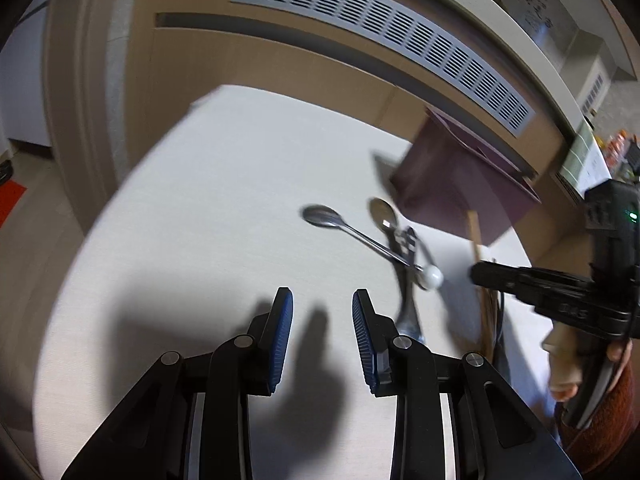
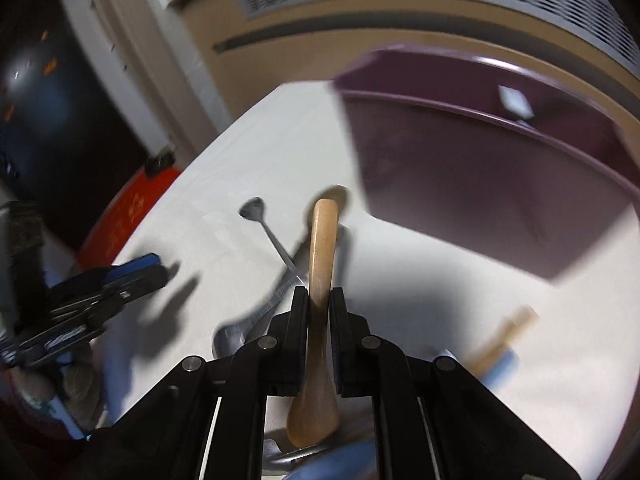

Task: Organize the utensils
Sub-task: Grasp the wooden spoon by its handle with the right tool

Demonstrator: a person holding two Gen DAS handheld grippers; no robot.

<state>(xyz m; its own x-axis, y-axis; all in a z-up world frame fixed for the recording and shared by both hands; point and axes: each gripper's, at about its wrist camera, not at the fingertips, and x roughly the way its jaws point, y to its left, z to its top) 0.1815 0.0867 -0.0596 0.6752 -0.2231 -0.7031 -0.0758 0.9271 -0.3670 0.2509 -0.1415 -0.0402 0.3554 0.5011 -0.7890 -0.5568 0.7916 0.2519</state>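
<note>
- Right gripper: fingers pinching the wooden spoon at mid-handle; the handle runs forward between the pads and its broad end sits below them, close to the camera. The spoon appears lifted off the bench, though blur leaves this uncertain.
- Left gripper: fingers spread, nothing between them, poised over a bare part of the bench.
- Handling, wooden spoon: judged light, stiff and not fragile; the smooth rounded handle may swivel in a narrow pinch, so a hold near the balance point, as at present, is sound.
- Handling, metal pieces: thin, hard and slippery, lying flat and crossed; best taken across the handle, one at a time, with care not to drag a neighbour.
- Count, left wrist view: two metal spoon bowls visible, namely the spoon with a white knob end and a second spoon beside it; a further metal piece lies beneath them, type not determinable.
- Count: one purple bin at the far side of the bench, judged the destination; contents cannot be confirmed.
- A blurred tan item lies to the right in the right wrist view; unidentified.
</note>
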